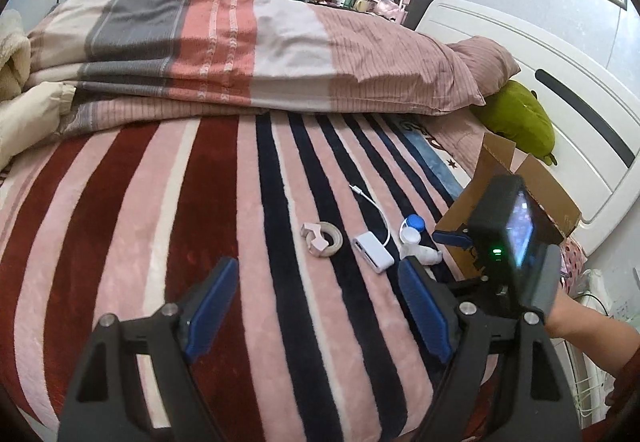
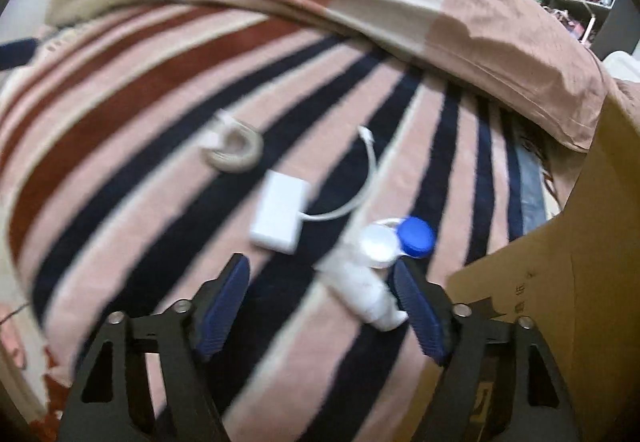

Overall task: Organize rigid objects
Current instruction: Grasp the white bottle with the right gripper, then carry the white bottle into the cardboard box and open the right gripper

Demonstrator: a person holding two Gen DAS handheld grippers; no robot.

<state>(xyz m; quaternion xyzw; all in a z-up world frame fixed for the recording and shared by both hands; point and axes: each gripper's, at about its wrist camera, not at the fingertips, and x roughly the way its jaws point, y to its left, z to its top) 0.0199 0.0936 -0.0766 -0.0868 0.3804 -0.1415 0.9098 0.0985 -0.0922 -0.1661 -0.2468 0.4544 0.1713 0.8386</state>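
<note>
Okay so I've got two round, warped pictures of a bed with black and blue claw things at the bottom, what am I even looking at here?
Those claws are two-finger grippers that a person holds, one per hand. Each carries a wide-angle camera looking along its fingers, hence the warping. One picture comes from the left gripper, the other from the right gripper; the right one also shows in the left's view. Both are open and hold nothing. On the striped blanket lie a tape roll, a white adapter with its cable, a lens case with a blue cap, and a small white figure. A cardboard box stands at the right.
</note>
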